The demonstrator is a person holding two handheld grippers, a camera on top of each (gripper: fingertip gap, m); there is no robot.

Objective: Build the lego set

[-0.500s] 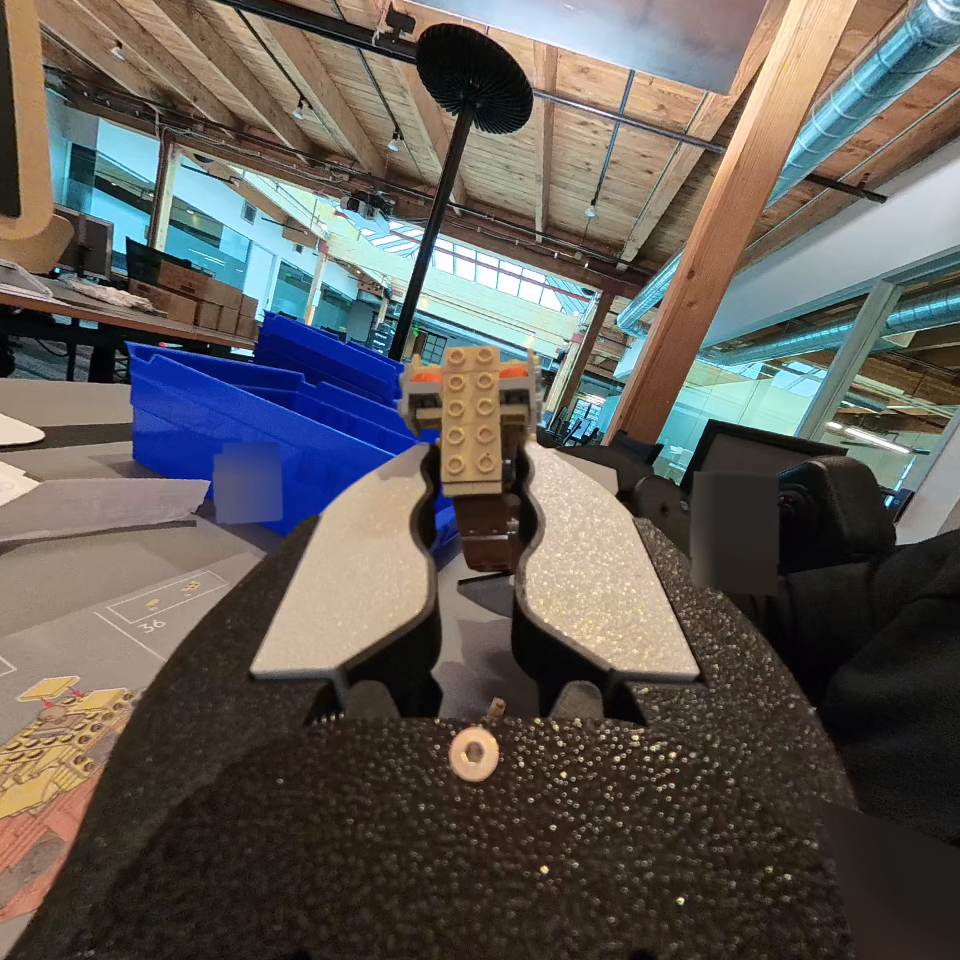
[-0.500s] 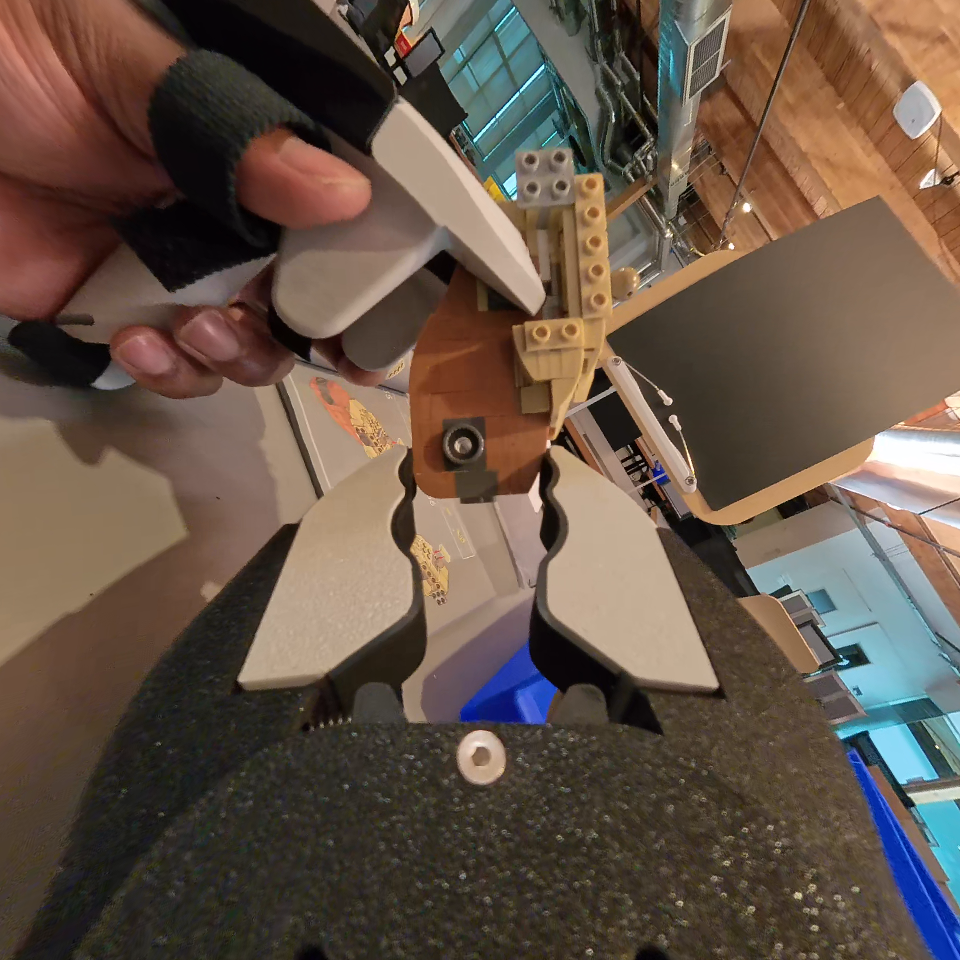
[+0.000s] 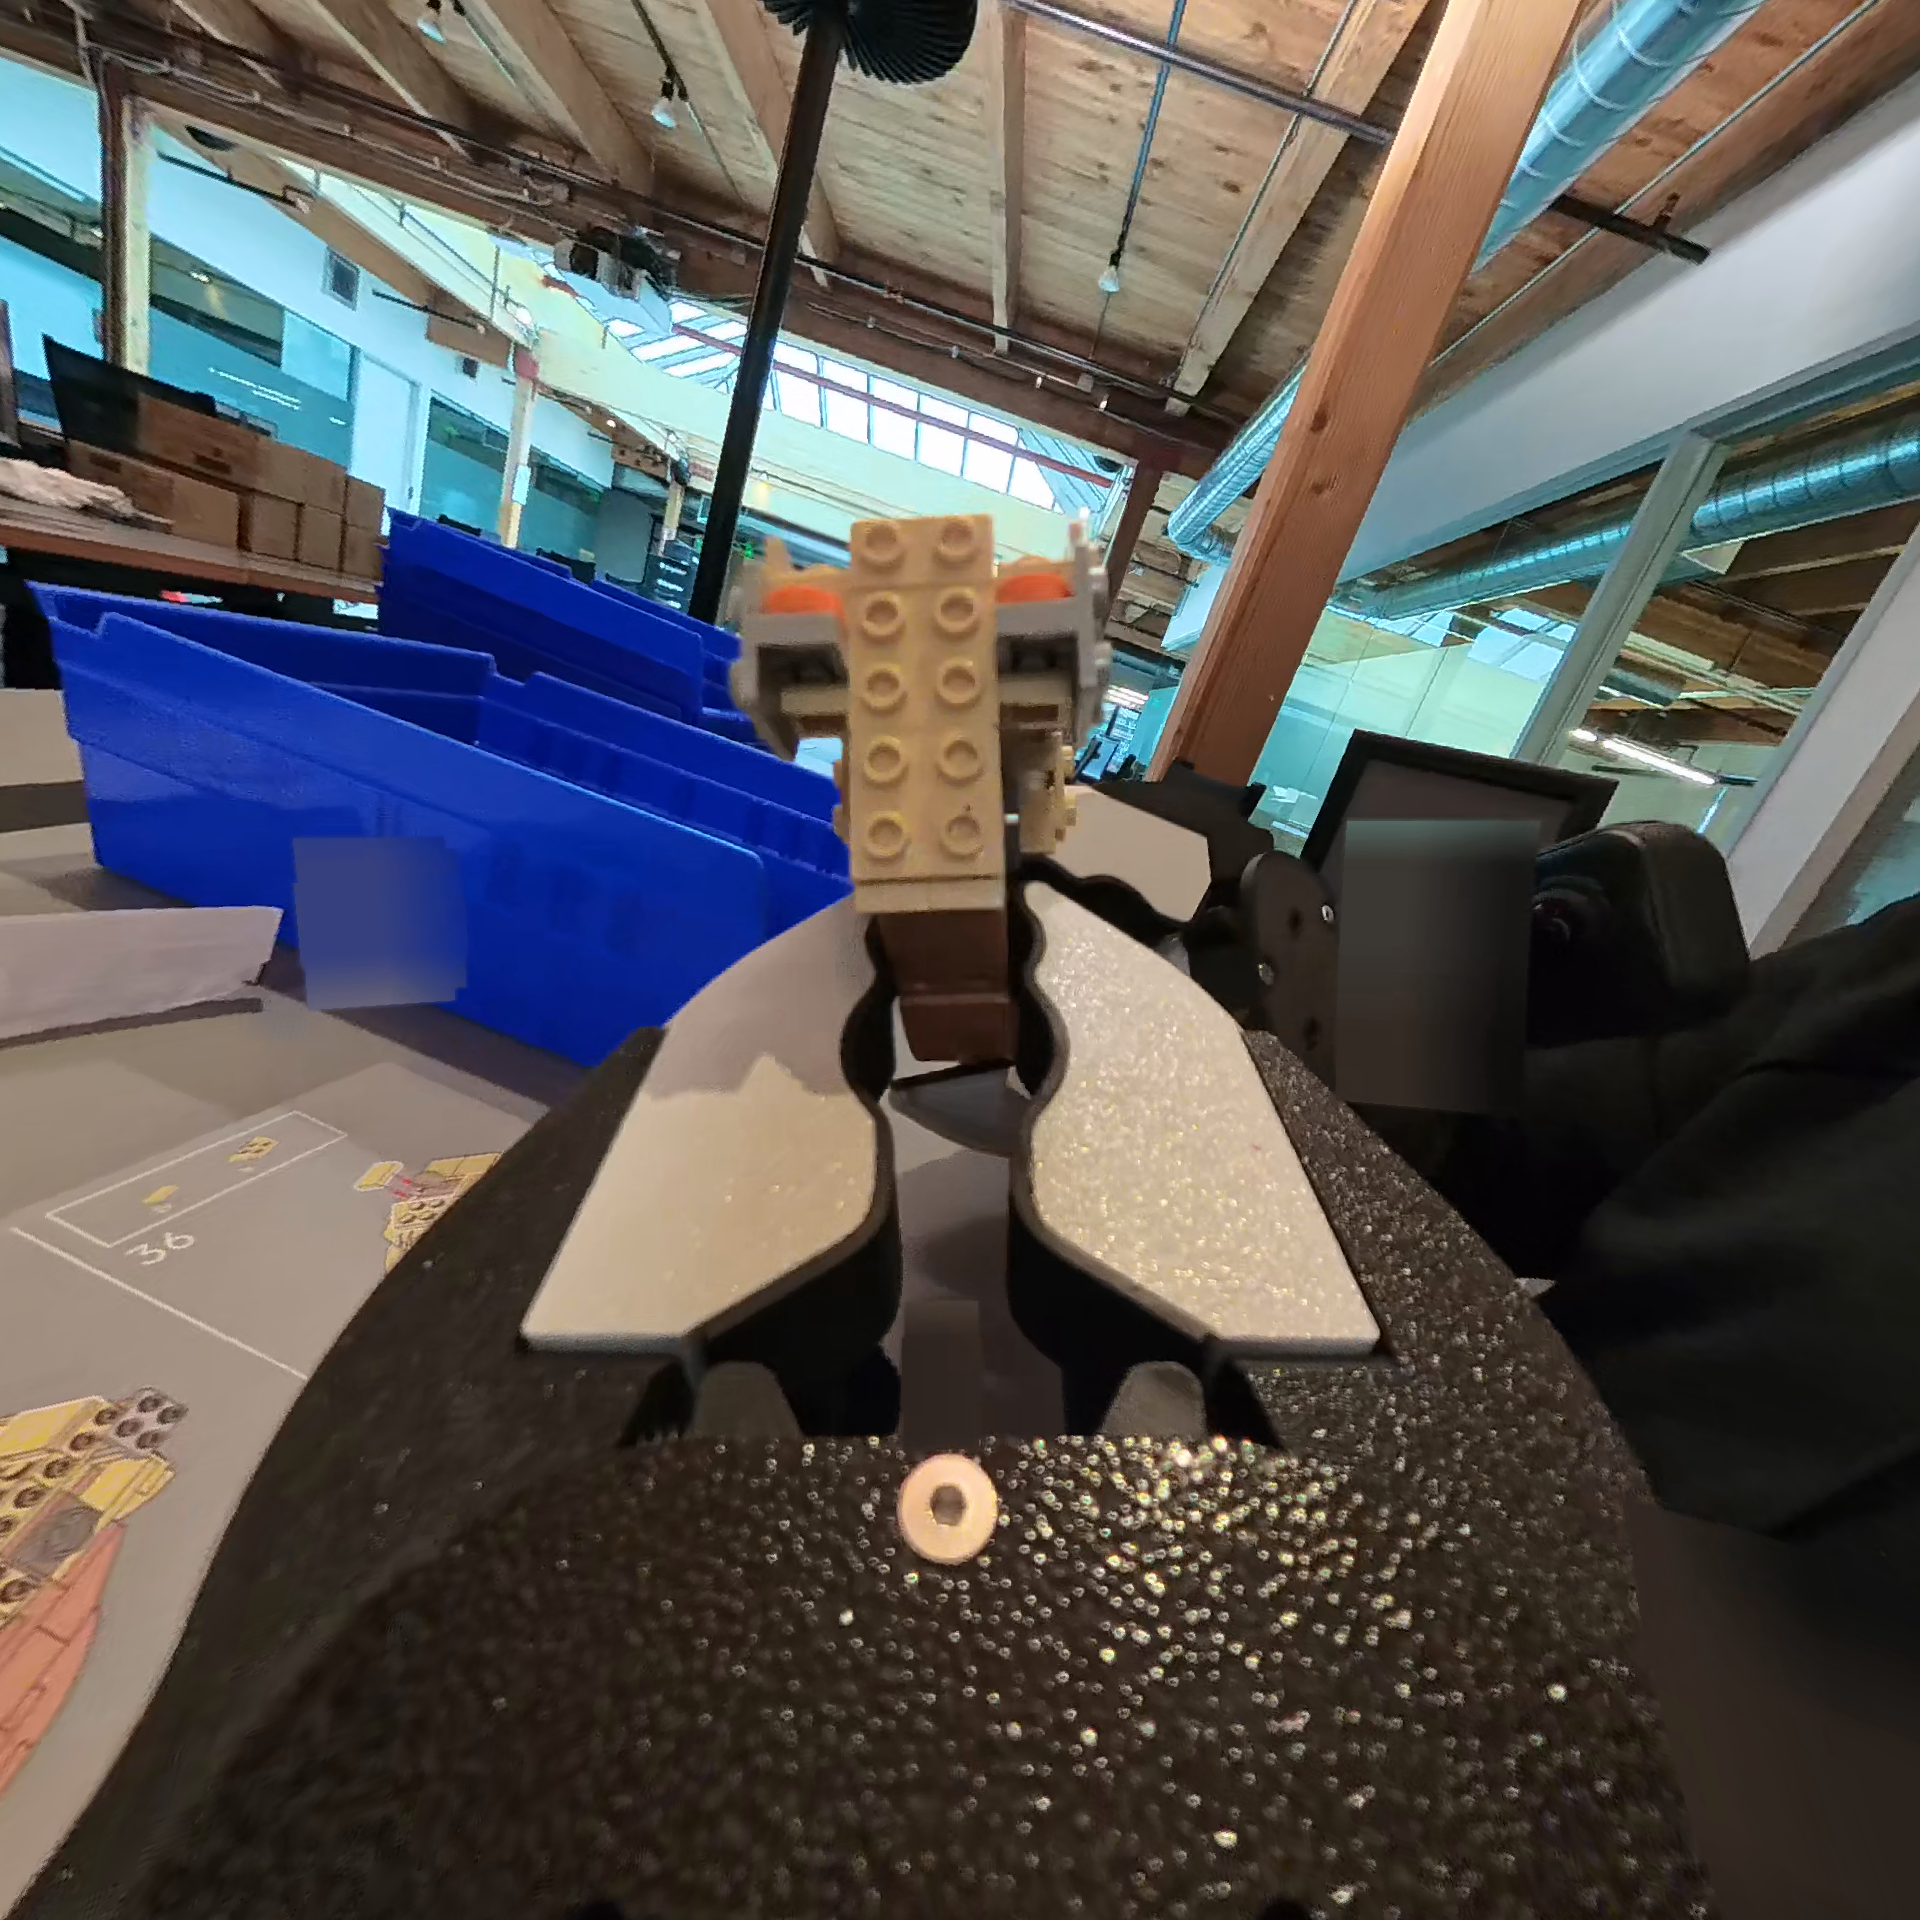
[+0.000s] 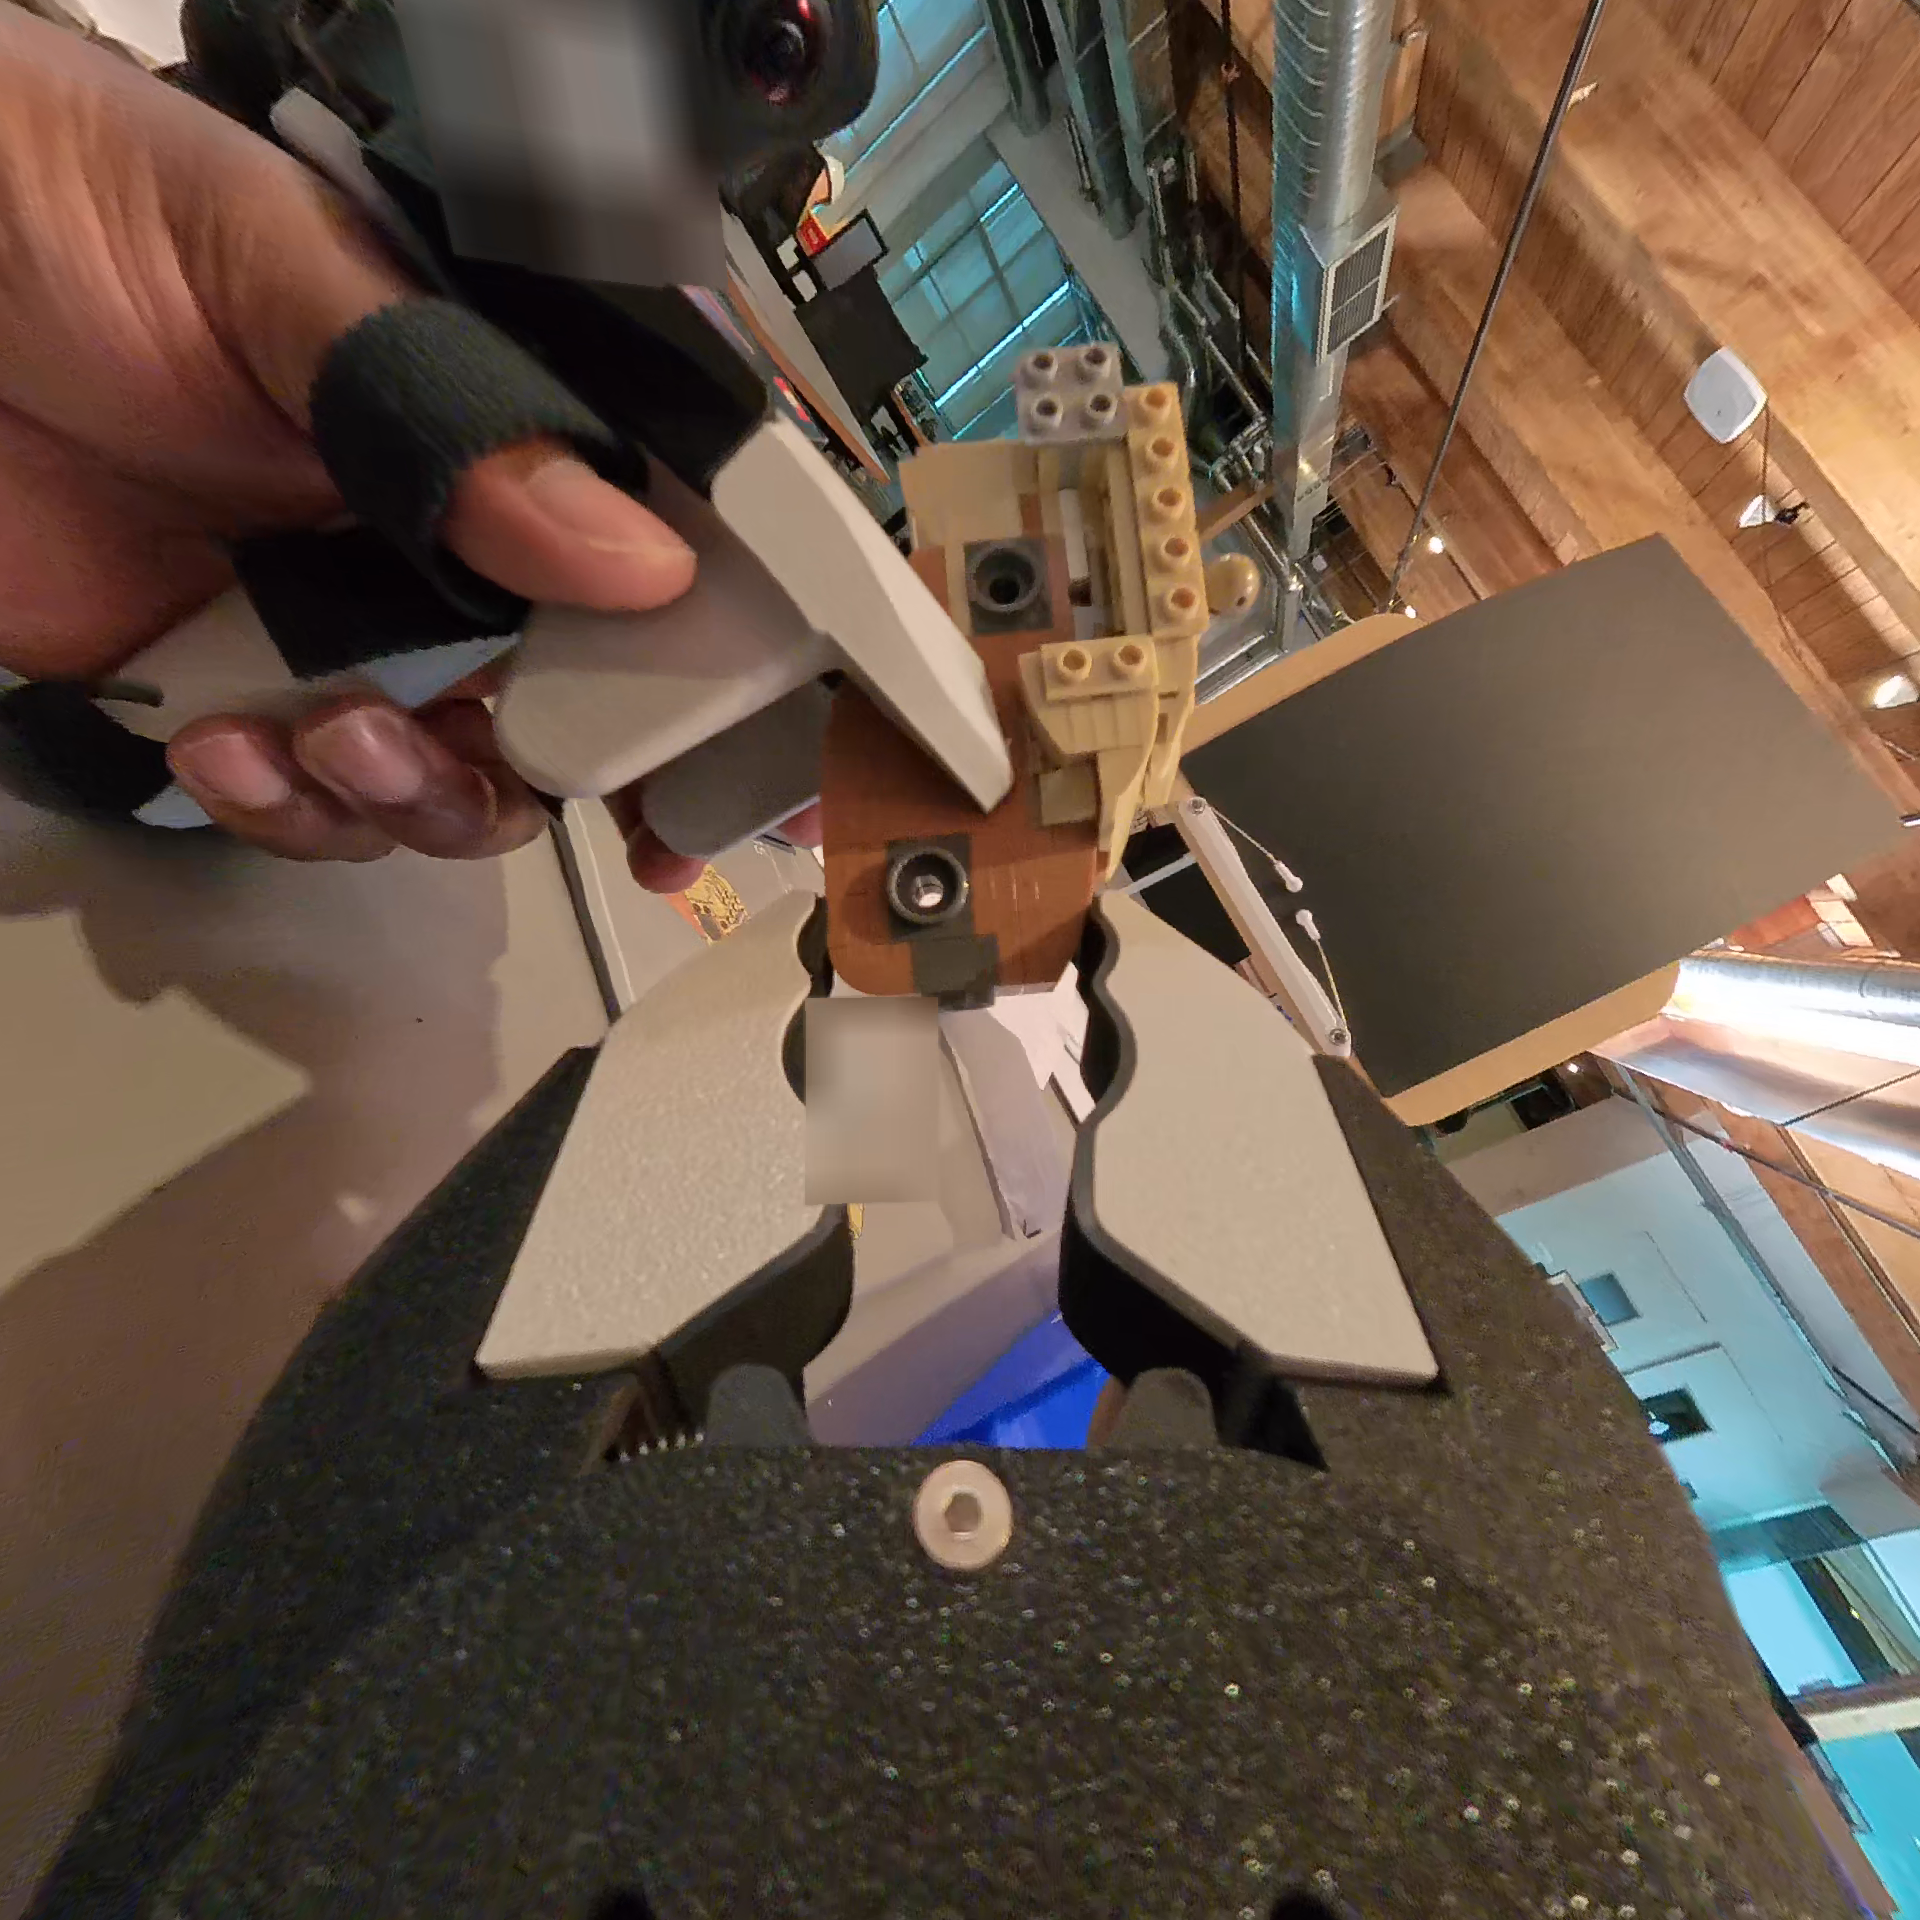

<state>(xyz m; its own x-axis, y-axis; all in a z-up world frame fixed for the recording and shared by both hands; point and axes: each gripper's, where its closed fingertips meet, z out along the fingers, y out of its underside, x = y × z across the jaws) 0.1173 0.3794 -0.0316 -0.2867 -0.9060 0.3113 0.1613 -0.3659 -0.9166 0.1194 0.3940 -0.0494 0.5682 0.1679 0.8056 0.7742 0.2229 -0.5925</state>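
Observation:
A part-built lego model (image 4: pixel 966 831) has a brown body, tan studded plates, a small grey plate on top and two black round pieces on its side. My right gripper (image 4: pixel 951 940) is shut on its brown lower end. My left gripper (image 3: pixel 954 935) is shut on the brown body of the same model (image 3: pixel 925 717), below the tan studded plate. In the right wrist view the left gripper's grey fingers (image 4: pixel 862 644) come in from the upper left, held by a person's hand (image 4: pixel 156 364), and clamp the model's middle. The model is held in the air above the table.
Blue plastic bins (image 3: pixel 436 748) stand on the grey table to the left. A printed instruction sheet (image 3: pixel 156 1299) lies at the lower left, beside a white paper (image 3: pixel 114 956). A wooden post (image 3: pixel 1340 374) and dark equipment (image 3: pixel 1455 935) are at the right. Only a small space, under 4 cm, lies between the two pairs of fingers.
The left gripper's finger now sits lower on the model in the right wrist view, and a second black round piece shows. The right gripper's hold is unchanged. The left view's background has shifted.

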